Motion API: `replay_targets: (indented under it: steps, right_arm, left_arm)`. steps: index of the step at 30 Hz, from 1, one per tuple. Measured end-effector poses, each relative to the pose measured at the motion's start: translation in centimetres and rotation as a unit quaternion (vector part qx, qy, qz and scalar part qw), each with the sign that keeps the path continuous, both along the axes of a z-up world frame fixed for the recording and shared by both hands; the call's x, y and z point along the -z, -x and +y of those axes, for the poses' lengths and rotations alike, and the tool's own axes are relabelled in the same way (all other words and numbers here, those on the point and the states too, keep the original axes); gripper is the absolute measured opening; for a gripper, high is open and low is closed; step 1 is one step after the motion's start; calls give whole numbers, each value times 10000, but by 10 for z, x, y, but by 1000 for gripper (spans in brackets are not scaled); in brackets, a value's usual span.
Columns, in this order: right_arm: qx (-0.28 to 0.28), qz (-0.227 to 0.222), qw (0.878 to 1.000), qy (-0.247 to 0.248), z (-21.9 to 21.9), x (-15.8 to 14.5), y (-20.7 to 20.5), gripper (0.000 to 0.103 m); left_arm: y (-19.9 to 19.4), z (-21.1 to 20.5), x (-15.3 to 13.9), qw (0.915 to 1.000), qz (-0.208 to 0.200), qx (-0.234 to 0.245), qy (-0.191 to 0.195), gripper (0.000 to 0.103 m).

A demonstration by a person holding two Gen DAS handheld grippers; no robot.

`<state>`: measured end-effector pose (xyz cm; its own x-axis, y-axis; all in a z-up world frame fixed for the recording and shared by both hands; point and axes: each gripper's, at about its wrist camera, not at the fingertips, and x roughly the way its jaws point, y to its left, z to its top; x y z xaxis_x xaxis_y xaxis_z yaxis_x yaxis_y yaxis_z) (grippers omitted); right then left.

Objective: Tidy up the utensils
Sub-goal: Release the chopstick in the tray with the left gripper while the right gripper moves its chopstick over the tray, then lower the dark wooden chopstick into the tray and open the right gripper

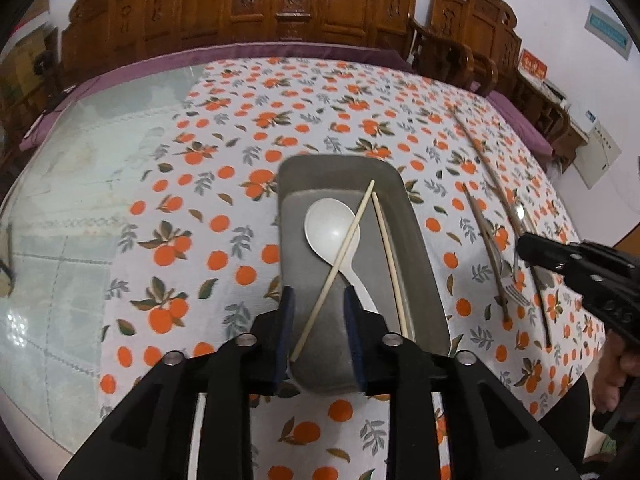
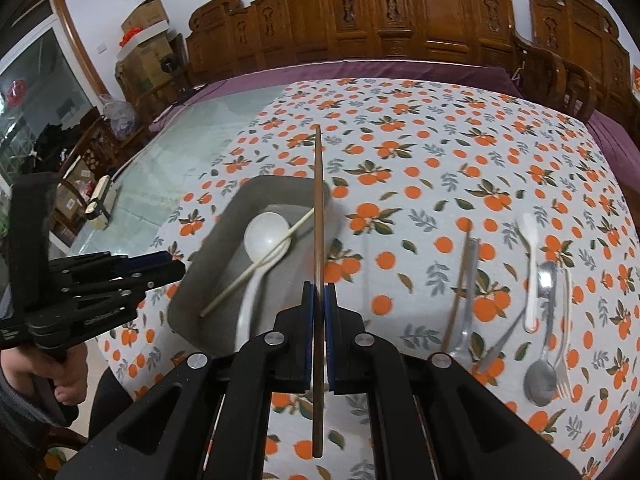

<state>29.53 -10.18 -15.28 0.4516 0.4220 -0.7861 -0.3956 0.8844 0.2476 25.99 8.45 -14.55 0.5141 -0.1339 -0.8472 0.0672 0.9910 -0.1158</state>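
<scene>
Inside, gray tray (image 1: pixel 424 264) holds spoon (image 1: pixel 332 230), seemingly two chopsticks (image 1: pixel 390 264).

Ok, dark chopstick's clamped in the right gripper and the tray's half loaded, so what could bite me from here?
The right gripper pinches the dark chopstick near its middle, so it could pivot or slip. Its far end hangs over the grey tray rim and might clip it on the way down. The pale chopstick lies loose between the open pads of the left gripper, which could nudge it onto the white spoon.

You see a matt grey tray (image 1: pixel 424 272) holding a smooth white plastic spoon (image 1: pixel 332 232) and pale wooden chopsticks (image 1: pixel 390 260); printed cloth (image 2: pixel 420 152) covers the glossy glass worktop (image 1: pixel 80 184); shiny metal spoon (image 2: pixel 541 376).
</scene>
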Motion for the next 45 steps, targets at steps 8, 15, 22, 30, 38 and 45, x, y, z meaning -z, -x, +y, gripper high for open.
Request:
replay_targets:
  steps: [8, 15, 22, 30, 38, 45]
  right_arm:
    - [-228, 5, 9997, -68, 37, -1, -7, 6]
    - [-237, 177, 9995, -85, 59, 16, -18, 6]
    - [-206, 358, 9991, -104, 74, 35, -31, 6]
    - [-251, 509, 9984, -5, 89, 54, -38, 6]
    - [-309, 618, 9976, 41, 95, 68, -36, 6]
    - [-411, 416, 9983, -33, 90, 59, -33, 8]
  left_arm:
    - [11, 22, -22, 9995, -260, -146, -97, 33]
    - [20, 44, -34, 9986, -393, -335, -109, 45]
    - [27, 62, -37, 9974, -484, -521, -113, 75]
    - [30, 75, -38, 9963, -535, -651, -144, 82]
    - [31, 77, -39, 9959, -581, -672, -186, 82]
    - [31, 70, -43, 9959, -613, -625, -228, 82]
